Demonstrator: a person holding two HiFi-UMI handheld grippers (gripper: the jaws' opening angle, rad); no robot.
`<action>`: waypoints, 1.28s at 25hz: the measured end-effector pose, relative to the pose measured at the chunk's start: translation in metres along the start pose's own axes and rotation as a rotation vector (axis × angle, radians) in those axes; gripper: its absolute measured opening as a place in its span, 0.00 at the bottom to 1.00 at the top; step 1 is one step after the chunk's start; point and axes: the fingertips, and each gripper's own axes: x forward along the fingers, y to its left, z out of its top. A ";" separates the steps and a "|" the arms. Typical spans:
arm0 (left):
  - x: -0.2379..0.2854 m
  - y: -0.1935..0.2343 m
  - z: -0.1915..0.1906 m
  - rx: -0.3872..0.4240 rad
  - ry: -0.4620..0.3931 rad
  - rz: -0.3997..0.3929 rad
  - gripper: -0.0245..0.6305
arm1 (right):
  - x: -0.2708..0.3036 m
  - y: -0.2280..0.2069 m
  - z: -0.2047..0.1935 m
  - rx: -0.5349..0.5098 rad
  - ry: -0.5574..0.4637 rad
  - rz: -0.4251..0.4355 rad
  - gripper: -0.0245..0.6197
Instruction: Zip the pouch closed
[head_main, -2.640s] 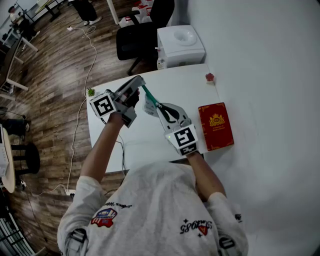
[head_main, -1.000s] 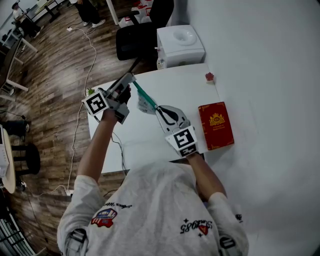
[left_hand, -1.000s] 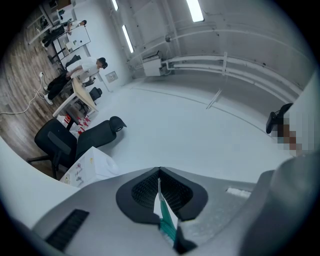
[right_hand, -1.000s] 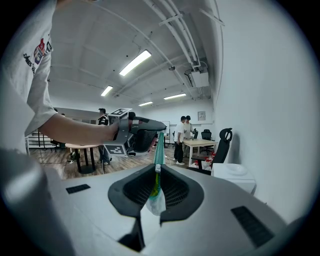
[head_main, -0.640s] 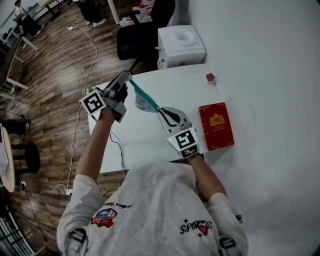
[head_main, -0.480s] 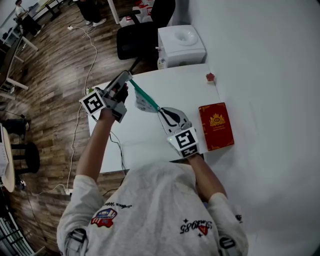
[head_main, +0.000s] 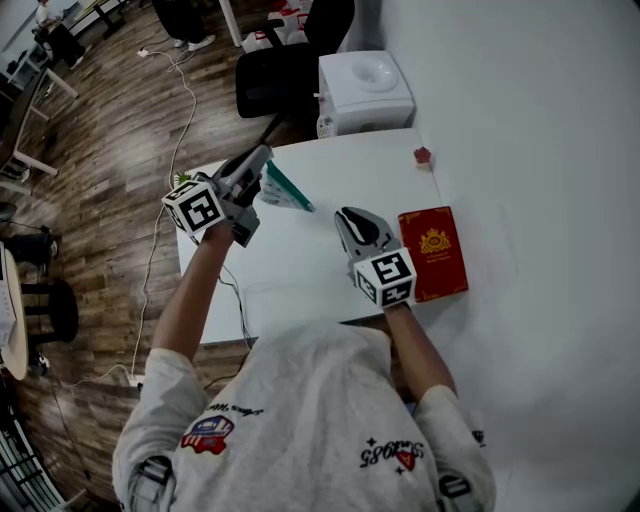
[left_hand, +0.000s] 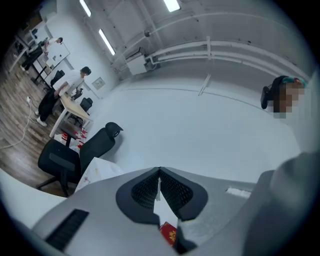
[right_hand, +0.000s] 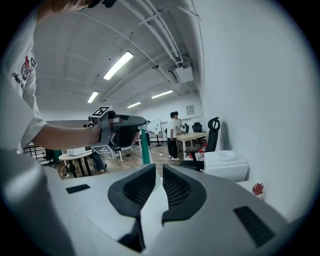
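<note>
Where the white rectangular table (head_main: 300, 270) is looked down on from the head view, the following are listed.

1. White fabric pouch with a teal zip band (head_main: 287, 192): it is held clear of the tabletop, over the table's far left part as that view shows it. One end is caught in the left gripper's jaws, and the teal band slants away towards the table's middle. In the right gripper view the band is seen upright beyond the jaws, hanging from the left gripper.
2. Left gripper (head_main: 260, 164), grey, with a marker cube: the jaws are pressed together in its own view, and a thin white sliver of the pouch is pinched between the dark ribbed pads.
3. Right gripper (head_main: 345, 213), grey, with a marker cube: it is held over the table's middle, well apart from the pouch. The jaws are parted by a narrow gap and nothing is gripped.
4. Red hardback book with a gold emblem (head_main: 432, 252): it is laid flat at the table's right edge, just beside the right gripper.
5. Small red ornament (head_main: 422, 156): it is placed at the far right corner.
6. Small green plant (head_main: 181, 181): it is placed at the left edge.
</note>
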 end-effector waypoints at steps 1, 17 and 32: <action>-0.001 0.003 0.000 0.024 0.003 0.020 0.04 | -0.001 -0.004 0.002 0.000 0.001 -0.016 0.09; -0.008 0.002 -0.015 0.400 0.052 0.147 0.04 | -0.006 -0.047 0.039 -0.034 -0.095 -0.156 0.03; -0.011 -0.007 -0.032 0.475 0.060 0.131 0.04 | -0.016 -0.056 0.063 -0.098 -0.154 -0.186 0.02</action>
